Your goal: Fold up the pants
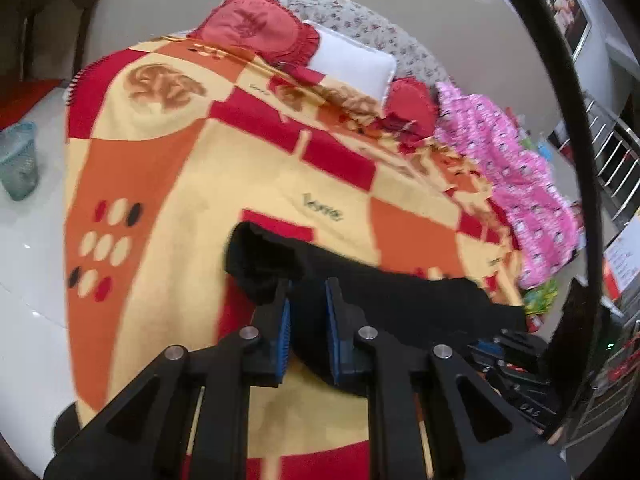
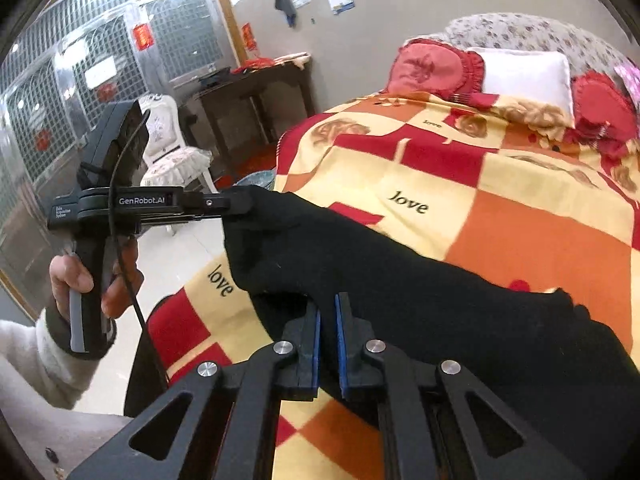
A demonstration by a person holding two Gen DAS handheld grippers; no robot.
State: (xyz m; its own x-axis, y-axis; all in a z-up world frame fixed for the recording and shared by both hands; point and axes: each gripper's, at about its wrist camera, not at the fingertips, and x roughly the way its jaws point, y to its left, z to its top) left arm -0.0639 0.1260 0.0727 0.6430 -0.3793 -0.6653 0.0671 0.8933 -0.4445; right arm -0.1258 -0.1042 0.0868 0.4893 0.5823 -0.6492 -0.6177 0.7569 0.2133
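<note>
Black pants (image 1: 360, 280) are held up above a bed with a red, orange and yellow blanket (image 1: 168, 168). My left gripper (image 1: 308, 292) is shut on an edge of the pants, with black cloth between its blue pads. In the right wrist view the pants (image 2: 400, 280) hang stretched across the middle. My right gripper (image 2: 327, 308) is shut on their near edge. The left gripper (image 2: 240, 202) also shows there from the side, held by a hand, its tip clamped on the pants' left end.
Red cushions (image 1: 256, 28) and a white pillow (image 1: 352, 60) lie at the head of the bed. A pink patterned cloth (image 1: 516, 172) lies on the right side. A blue basket (image 1: 18, 160) stands on the floor at left. A dark table (image 2: 248, 96) and a white chair (image 2: 168, 148) stand beyond the bed.
</note>
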